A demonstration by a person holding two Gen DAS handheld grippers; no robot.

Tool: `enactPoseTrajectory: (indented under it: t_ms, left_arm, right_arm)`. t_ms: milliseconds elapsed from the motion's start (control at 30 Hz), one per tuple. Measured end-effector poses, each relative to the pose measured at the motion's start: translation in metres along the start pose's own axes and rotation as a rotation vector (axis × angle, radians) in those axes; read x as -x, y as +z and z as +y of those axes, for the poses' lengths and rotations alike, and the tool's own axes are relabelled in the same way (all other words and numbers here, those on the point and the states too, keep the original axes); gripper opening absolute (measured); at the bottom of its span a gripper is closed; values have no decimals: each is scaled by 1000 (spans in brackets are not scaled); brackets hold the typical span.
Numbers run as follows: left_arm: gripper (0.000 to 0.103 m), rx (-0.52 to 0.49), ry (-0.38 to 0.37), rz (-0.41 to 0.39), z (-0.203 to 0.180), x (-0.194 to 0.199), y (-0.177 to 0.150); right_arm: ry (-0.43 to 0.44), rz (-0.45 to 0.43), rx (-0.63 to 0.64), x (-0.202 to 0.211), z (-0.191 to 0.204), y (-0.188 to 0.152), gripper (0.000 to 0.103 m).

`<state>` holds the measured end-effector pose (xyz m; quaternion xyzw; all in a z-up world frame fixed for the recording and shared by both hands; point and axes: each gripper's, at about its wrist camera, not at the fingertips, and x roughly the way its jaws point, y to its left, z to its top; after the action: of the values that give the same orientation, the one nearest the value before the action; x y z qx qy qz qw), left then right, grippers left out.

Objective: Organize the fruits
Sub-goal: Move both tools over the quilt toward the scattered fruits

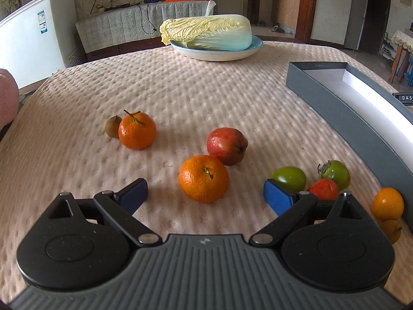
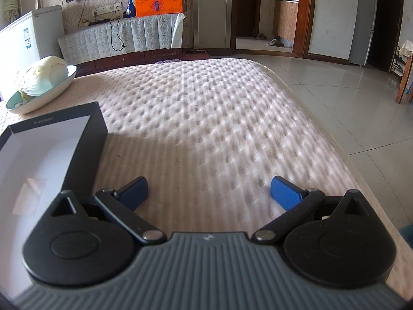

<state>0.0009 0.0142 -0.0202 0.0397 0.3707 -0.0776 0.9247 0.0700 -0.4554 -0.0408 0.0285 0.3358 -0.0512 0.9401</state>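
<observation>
Your left gripper has its jaws spread wide, nothing in them, with a tangerine sitting just ahead between the blue pads. Only the left wrist view shows the fruit: pomegranate touching that tangerine from behind, a second tangerine with a small brown fruit against it at centre left, and at lower right a green tomato, a red tomato and a green persimmon bunched together, plus two small oranges against the wall of the grey box. The right wrist view has no fruit, just bare quilted cover; your right gripper is also released and holding nothing. Box interior at left of that frame: white floor, no fruit in the visible part. Blue plate at top centre holds a napa cabbage
</observation>
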Motion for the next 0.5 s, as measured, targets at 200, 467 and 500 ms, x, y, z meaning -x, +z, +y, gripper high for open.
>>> enactPoseTrajectory:
  t_ms: [200,467,500]
  left_arm:
    - [102,0,2,1,0,-1,0]
    - [103,19,13,-3,1,-2,-1]
    - [103,23,14,-3,2,-3,-1]
  right_arm:
    - [0,0,0,0,2,0,103]
    - [-8,0,0,0,3,0,103]
    - [-15,5,-6,2,4,-1,103]
